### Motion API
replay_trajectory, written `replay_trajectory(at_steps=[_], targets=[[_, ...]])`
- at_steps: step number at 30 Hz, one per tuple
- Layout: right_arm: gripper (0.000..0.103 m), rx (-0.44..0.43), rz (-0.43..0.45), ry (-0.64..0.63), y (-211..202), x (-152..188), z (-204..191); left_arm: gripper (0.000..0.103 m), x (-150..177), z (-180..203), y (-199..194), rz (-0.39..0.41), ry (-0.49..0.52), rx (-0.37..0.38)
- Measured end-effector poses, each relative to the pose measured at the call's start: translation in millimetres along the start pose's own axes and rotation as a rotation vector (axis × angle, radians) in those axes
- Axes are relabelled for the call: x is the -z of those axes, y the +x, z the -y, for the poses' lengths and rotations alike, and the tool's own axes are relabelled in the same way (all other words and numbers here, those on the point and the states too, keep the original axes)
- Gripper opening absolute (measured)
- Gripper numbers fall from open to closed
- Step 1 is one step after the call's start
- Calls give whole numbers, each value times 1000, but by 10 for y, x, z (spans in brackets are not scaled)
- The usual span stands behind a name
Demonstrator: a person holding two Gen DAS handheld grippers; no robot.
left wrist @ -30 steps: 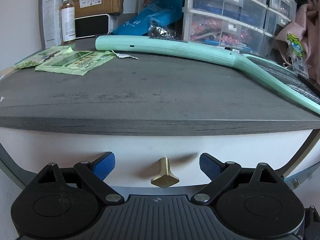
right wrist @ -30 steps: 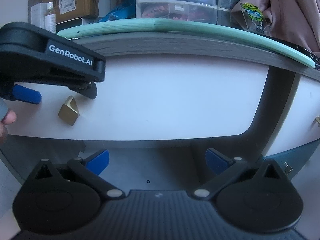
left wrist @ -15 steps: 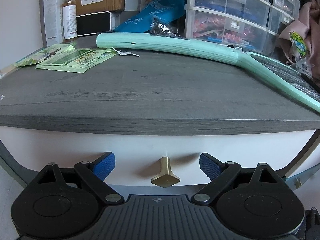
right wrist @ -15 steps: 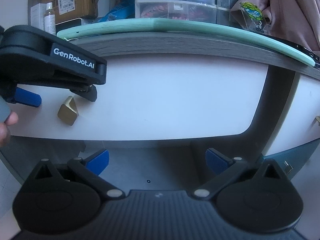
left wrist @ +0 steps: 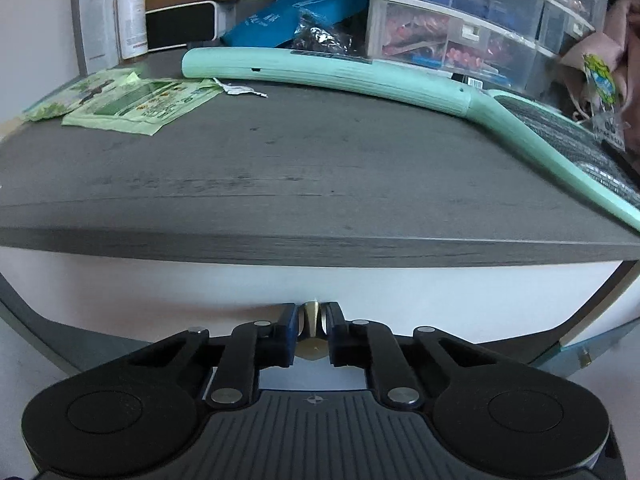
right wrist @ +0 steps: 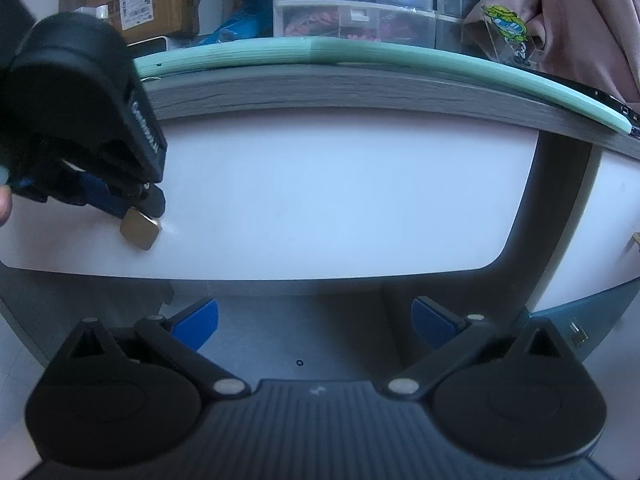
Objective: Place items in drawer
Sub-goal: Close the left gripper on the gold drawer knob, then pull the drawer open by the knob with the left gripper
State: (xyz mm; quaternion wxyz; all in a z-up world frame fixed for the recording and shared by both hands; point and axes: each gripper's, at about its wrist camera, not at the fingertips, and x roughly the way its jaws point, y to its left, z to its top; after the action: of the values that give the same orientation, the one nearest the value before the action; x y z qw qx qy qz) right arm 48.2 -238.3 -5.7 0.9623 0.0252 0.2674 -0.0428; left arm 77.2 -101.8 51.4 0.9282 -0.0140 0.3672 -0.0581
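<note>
The left gripper (left wrist: 311, 334) pinches the gold knob (left wrist: 311, 325) on the white drawer (right wrist: 340, 200). Below the drawer, the right gripper (right wrist: 314, 318) hangs wide apart, holding nothing.

light: soft, even, fairly bright | shadow: dim under the counter (left wrist: 320, 184) overhang | blur: left claw (right wrist: 138, 204) smeared in right view | distortion: fisheye bends edges; dark corners

White drawer (left wrist: 200, 292) – brass knob (left wrist: 311, 316), grey woodgrain tabletop (left wrist: 280, 168), mint swatter (left wrist: 320, 74)
</note>
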Motion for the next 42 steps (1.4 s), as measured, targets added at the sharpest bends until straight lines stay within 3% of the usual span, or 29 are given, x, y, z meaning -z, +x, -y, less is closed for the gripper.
replay_trajectory(at_steps=[20, 42], targets=[[103, -6, -1, 11, 5, -44, 24, 14, -83, 41, 33, -70, 14, -8], [103, 2, 38, 31, -186, -36, 97, 14, 118, 48, -156, -63, 13, -3]])
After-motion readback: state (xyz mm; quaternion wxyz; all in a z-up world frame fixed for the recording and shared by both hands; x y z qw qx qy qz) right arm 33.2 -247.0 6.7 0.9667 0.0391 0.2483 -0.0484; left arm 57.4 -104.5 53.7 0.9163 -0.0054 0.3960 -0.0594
